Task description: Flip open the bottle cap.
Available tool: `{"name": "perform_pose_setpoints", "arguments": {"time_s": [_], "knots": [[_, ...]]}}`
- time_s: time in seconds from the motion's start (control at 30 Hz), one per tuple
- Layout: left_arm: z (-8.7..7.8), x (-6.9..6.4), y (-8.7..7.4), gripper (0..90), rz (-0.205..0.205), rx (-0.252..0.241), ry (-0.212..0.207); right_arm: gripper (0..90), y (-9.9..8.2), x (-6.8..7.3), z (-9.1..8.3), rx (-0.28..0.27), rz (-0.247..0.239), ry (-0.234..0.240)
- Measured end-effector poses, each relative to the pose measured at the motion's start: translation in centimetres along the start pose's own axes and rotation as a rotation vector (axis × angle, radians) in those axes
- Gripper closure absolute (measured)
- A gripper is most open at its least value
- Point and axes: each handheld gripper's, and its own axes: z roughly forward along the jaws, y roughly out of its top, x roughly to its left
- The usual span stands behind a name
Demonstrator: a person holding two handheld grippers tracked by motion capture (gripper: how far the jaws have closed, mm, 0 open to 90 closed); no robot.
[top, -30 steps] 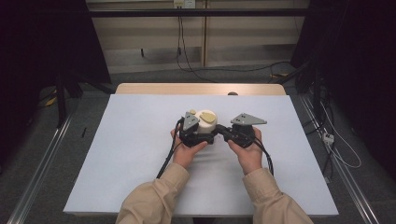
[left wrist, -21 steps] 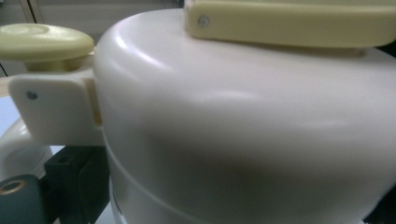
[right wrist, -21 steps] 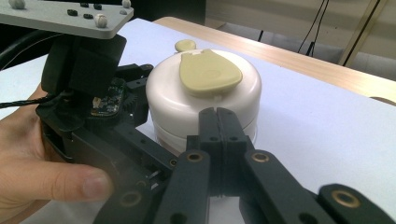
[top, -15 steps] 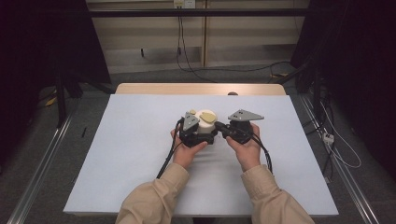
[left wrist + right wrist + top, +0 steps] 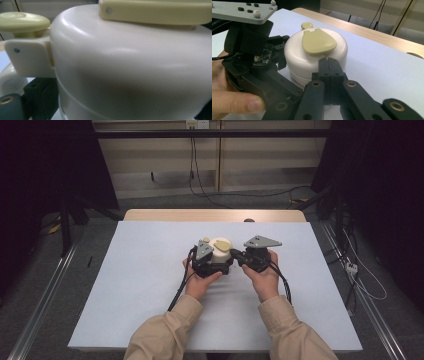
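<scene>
My left gripper [image 5: 216,261] clamps the white container [image 5: 315,53], which sits just ahead of my right gripper [image 5: 332,67]. Its jaws are closed and empty, tips at the lid's edge; I should pry gently upward.

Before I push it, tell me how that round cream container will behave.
The cream container looks like hard, glossy plastic, so probably stiff and slippery. Squat and broad-based, it should slide rather than tip. Its yellowish lid tab may shift if bumped.
</scene>
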Motion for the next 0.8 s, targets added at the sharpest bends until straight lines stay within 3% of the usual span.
{"name": "perform_pose_setpoints", "arguments": {"time_s": [0.8], "knots": [[0.01,-0.07,-0.01,5.2,-0.006,0.0,0.002,90.0,0.9,0.33,-0.06,-0.011,-0.022,0.002]]}}
